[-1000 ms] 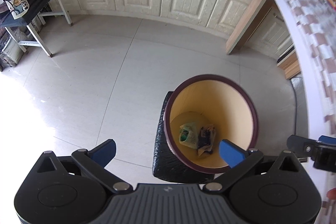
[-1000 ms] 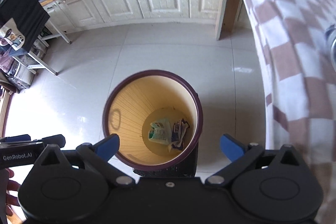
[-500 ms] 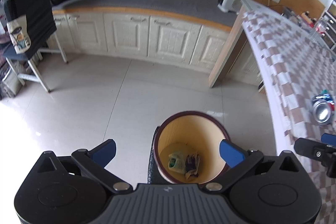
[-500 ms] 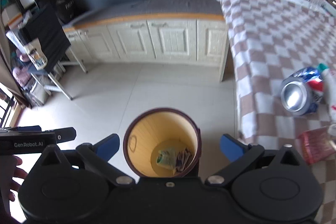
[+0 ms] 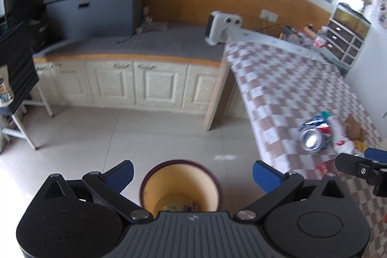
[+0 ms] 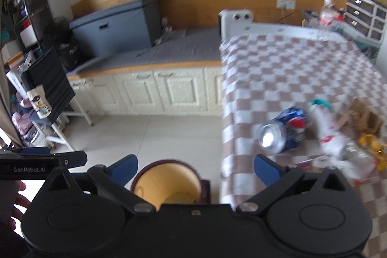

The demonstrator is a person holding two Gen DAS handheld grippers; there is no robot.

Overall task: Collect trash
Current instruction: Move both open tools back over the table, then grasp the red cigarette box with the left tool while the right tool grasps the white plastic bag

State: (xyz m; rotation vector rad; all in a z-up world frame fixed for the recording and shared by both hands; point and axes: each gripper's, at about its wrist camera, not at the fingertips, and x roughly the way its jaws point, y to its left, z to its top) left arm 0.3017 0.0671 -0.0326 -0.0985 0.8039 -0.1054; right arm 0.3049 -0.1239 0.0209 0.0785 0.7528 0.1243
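Note:
A maroon-rimmed yellow trash bin (image 5: pixel 180 183) stands on the floor below both grippers, with wrappers at its bottom; it also shows in the right wrist view (image 6: pixel 167 181). My left gripper (image 5: pixel 192 174) is open and empty above the bin. My right gripper (image 6: pixel 196 168) is open and empty, between the bin and the table edge. On the checkered table (image 6: pixel 285 69) lie a blue soda can (image 6: pixel 283 133), a white plastic bottle (image 6: pixel 326 132), brown paper (image 6: pixel 362 117) and wrappers. The can also shows in the left wrist view (image 5: pixel 312 137).
Cream cabinets (image 5: pixel 135 86) with a grey counter run along the far wall. A white heater (image 5: pixel 223 27) stands at the table's far end. A black chair (image 6: pixel 48 86) stands at the left. Tiled floor (image 5: pixel 121 137) lies around the bin.
Both grippers have risen and tilted up from over the bin. The bin has dropped to the bottom of both views and the table's trash has come into view. Both stay open.

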